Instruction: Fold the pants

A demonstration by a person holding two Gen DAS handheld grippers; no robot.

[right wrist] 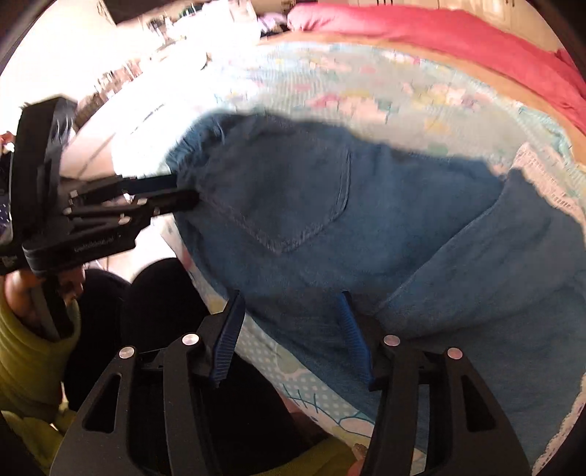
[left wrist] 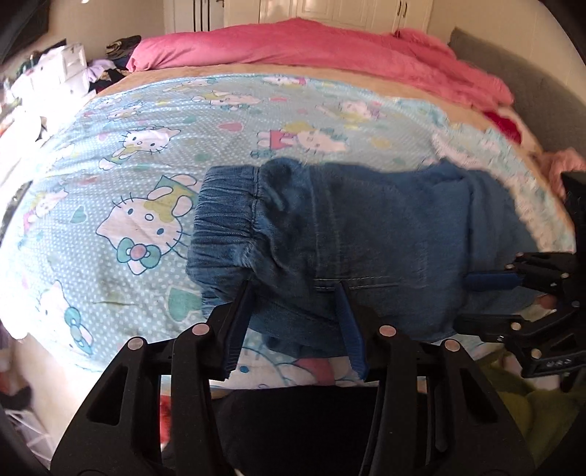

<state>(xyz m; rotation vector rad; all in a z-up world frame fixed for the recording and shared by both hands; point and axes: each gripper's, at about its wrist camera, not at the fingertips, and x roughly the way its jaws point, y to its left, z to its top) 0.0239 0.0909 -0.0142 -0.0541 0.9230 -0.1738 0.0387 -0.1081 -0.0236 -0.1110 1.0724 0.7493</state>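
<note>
Denim pants (left wrist: 359, 234) lie crosswise on bed (left wrist: 110, 153), waistband toward left gripper (left wrist: 296, 304); right gripper (right wrist: 293, 315) nearer legs. Both jaws apart, straddling near edge.

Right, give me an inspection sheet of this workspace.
Surface: light-blue cartoon-cat bedsheet on a bed.
Job's things: blue denim pants, bunched, elastic waistband toward the left gripper.
Clutter: pink duvet at the far end; piled clothes beside the bed.
Grippers: left gripper open, fingers straddling the waist edge; right gripper open over the near denim edge.
Cables: nothing seen.
Surroundings: white cupboard doors, grey headboard.
</note>
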